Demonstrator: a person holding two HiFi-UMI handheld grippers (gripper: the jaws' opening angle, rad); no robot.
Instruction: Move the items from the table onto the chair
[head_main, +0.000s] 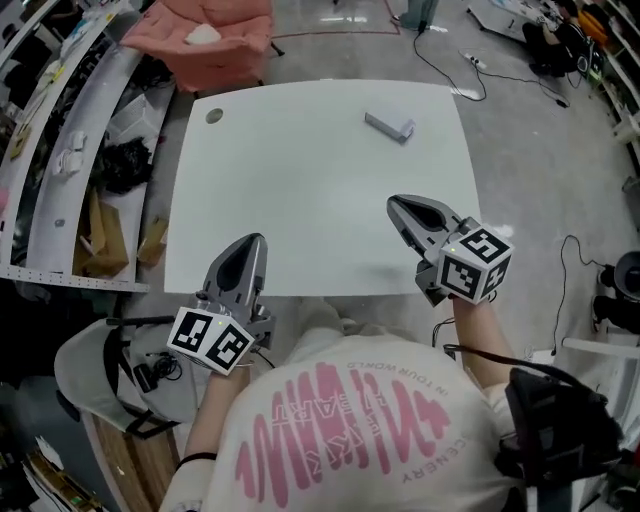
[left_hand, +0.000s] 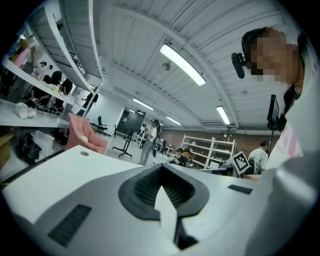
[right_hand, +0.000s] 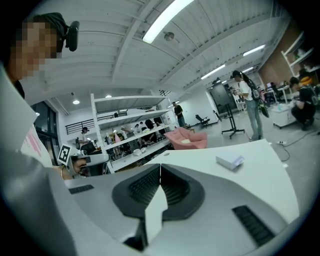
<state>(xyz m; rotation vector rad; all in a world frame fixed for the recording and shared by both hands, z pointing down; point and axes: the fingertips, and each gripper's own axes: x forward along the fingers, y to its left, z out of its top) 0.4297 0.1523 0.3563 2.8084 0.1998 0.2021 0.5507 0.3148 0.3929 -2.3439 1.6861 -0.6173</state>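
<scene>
Both claws were empty and fully closed, pads pressed together with nothing between them. The left claw (head_main: 257, 241) reached in over the near edge of the worktop (head_main: 300, 200) toward its near-left corner. The right claw (head_main: 394, 203) came in over the same edge further right and sat a little deeper in. Both pointed roughly across the worktop, close to level.

Only one item showed on the worktop: a small flat grey-white box (head_main: 390, 126) lying close to the far edge, nearer the far-right corner. It was well apart from both claws and nothing was touching it. The rest of the surface was bare apart from a small round hole (head_main: 214, 116) by the far-left corner.

The pink chair (head_main: 215, 55) stood on the floor just beyond the far-left corner, and a white item (head_main: 203, 35) already lay on its seat — too small to say what it was.

Judged step: the reach for the box, probably the last thing to move, with the grasp not yet started.

The right claw looked the better pick, being on the box's side. The next move called for:
- opening it wide first
- pushing it across toward the far edge
- dropping the jaws either side of the box's narrow width and closing on it
- lifting clear and swinging left past the far-left corner, to set it on the chair seat beside the white item

The box is low and flat, so the jaws would need to come down close to the surface without scraping it.
</scene>
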